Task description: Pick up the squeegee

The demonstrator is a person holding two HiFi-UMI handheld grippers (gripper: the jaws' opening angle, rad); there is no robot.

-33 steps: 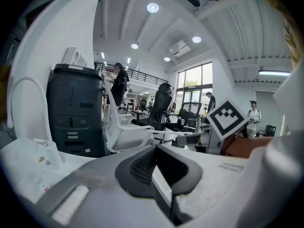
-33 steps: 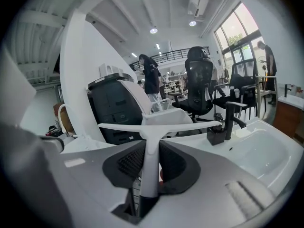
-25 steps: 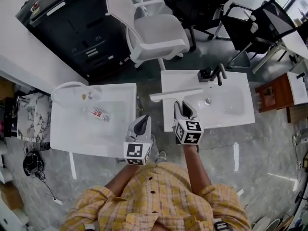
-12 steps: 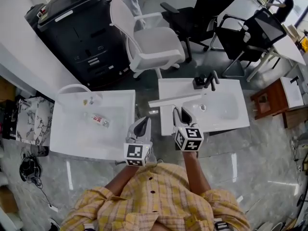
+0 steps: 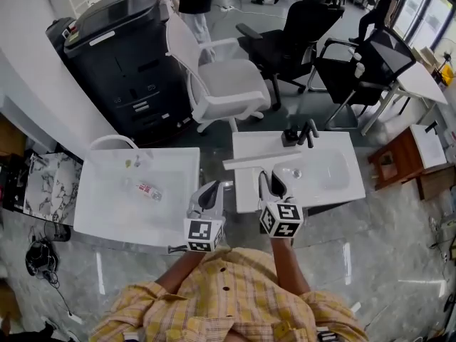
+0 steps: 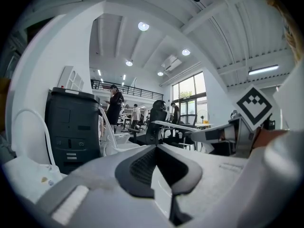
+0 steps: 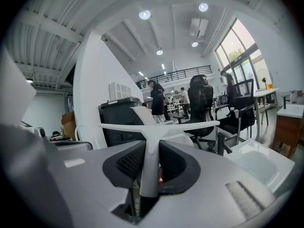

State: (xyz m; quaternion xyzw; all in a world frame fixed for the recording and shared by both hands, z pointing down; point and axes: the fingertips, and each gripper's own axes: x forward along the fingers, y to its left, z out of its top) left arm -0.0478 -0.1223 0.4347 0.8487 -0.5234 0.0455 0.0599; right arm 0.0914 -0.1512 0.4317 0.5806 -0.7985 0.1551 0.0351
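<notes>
The white T-shaped squeegee (image 5: 261,160) hangs over the near left part of the right white basin (image 5: 335,187). Its handle runs back between the pads of my right gripper (image 5: 273,178), which is shut on it. In the right gripper view the squeegee (image 7: 151,141) stands upright between the dark pads of my right gripper (image 7: 149,170), with the blade lying level across the top. My left gripper (image 5: 211,187) hovers beside it, over the gap between the two basins. In the left gripper view my left gripper (image 6: 164,170) holds its jaws apart with nothing between them.
A left white basin (image 5: 107,212) holds a small bottle (image 5: 144,189) and carries a white hoop tap (image 5: 110,141). The right basin has a black tap (image 5: 299,135). Behind stand a black copier (image 5: 117,55), a white chair (image 5: 221,77) and black chairs (image 5: 299,34). A wooden stand (image 5: 392,164) sits at the right.
My right gripper has risen with the squeegee in it, and the left gripper has risen a little beside it. The head view has tipped up to show more of the room.
</notes>
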